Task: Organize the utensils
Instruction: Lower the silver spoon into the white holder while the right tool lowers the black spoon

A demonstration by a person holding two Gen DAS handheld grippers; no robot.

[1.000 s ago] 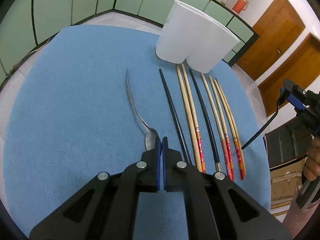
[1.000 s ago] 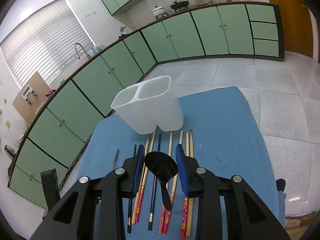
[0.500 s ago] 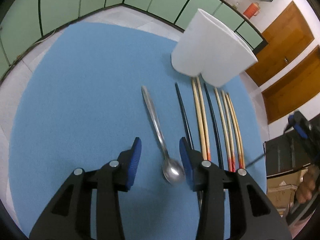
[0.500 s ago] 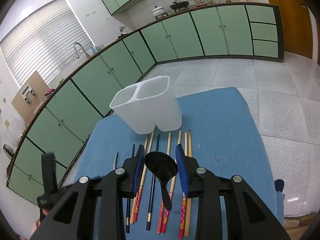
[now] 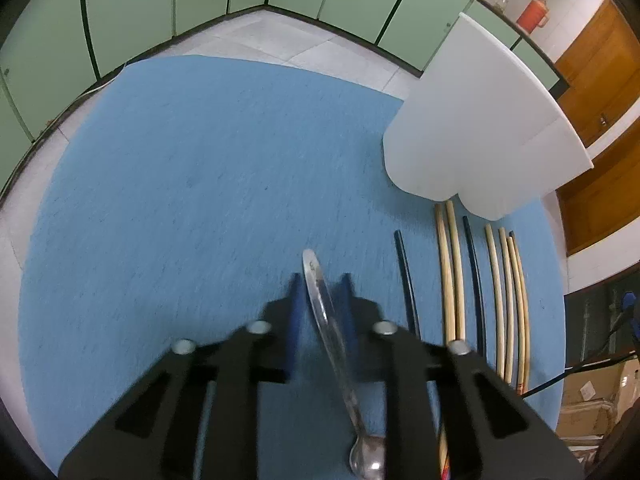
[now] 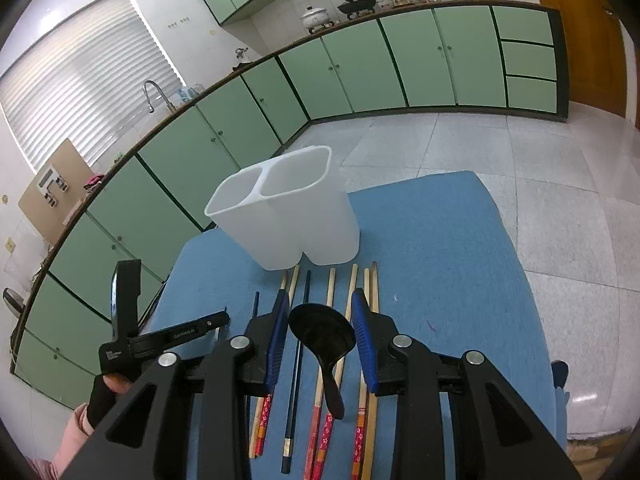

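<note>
Presently my left gripper (image 5: 320, 312) straddles the metal spoon (image 5: 332, 344), which lies on the blue worktop (image 5: 200, 200) with its long axis running nearly along my pointing direction: handle tip ahead, just past the fingertips, bowl back under the gripper body at the lower edge of the left wrist view. The jaws are closing with the handle between them; the handle passes close by the right pad, but motion blur keeps me from saying the pads press on it, so I judge the spoon not yet gripped. My right gripper (image 6: 320, 336) holds a black ladle-shaped spoon (image 6: 322, 338), its bowl set between the blue pads and its handle hanging back below, above the row of chopsticks (image 6: 332, 360) that lie side by side, tips toward the white two-compartment holder (image 6: 288, 220). The holder stands at the far end of that row, to the right of the metal spoon as my left camera sees it, so the left hand is the nearer one to that spoon, and the coming lift would, in my judgement, turn on clamping the handle squarely along its length. Hidden or unclear: the holder's compartments are not visible from the left camera; the chopsticks' decorated ends are partly covered by both gripper bodies; the left fingertips are smeared by blur.
</note>
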